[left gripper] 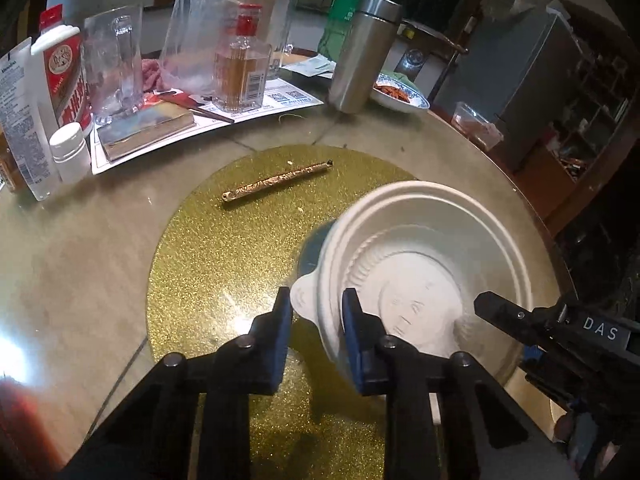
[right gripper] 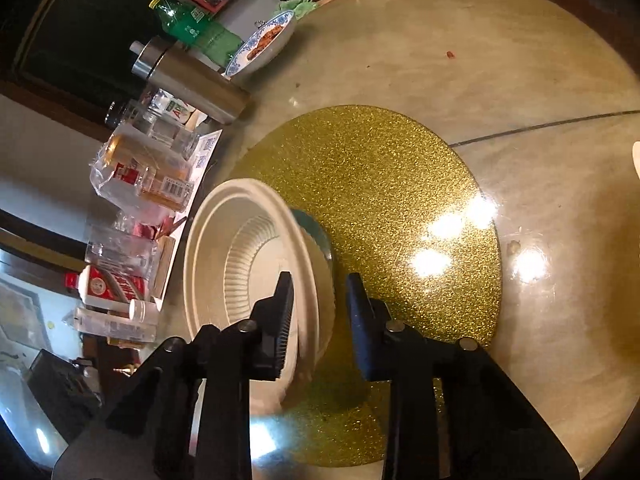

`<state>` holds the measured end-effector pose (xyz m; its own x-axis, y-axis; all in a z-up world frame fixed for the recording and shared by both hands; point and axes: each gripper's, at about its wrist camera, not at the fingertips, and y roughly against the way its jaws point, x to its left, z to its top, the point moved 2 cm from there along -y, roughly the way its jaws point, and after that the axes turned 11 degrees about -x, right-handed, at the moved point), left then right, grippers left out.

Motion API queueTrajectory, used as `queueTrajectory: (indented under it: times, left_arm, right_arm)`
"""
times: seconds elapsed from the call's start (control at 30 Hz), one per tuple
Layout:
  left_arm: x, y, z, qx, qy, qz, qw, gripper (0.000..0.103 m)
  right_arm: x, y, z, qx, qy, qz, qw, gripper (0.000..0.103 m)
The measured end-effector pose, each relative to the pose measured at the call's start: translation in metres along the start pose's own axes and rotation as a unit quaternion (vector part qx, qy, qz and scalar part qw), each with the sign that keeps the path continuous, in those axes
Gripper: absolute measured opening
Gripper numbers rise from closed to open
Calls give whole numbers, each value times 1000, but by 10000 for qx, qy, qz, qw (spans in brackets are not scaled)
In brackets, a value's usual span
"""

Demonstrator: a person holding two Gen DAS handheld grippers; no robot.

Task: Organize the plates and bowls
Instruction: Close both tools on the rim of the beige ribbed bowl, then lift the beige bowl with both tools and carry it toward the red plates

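1. The left gripper [left gripper: 316, 312] has its fingers squeezed on the near rim of the white bowl [left gripper: 432, 264], by the little tab. One finger is inside, one outside.
2. The right gripper [right gripper: 318, 300] has its fingers squeezed on the rim at the other side of the bowl, again one inside and one outside.
3. The bowl sits on the near edge of the gold mat [left gripper: 224, 264]. Something blue-green peeks out under the bowl; it is too hidden to tell what.
4. The bowl looks thin and bendy. I think it could fold or slip out if one side is pulled harder than the other.
5. The rim looks blurry, so the bowl may be moving.
6. A thin gold stick [left gripper: 278, 181] lies on the mat, beyond the bowl. A slide that way could knock it.
7. Bottles [left gripper: 240, 64] crowd the bench [left gripper: 80, 248] past the mat. A wide swing could tip them.
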<state>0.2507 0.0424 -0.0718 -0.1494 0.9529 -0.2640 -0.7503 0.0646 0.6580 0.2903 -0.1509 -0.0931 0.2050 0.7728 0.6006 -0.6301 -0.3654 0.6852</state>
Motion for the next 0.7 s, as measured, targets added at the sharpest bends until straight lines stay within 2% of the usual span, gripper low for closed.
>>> queueTrajectory:
  times: [0.33, 0.7]
  left_arm:
    - [-3, 4, 0, -45, -127, -25, 9999, 22]
    - [-17, 19, 1, -342, -423, 19, 9985, 21]
  right_arm:
    - [0, 5, -4, -71, 305, -256, 9992, 12]
    - [0, 16, -4, -186, 513, -450, 9975, 8]
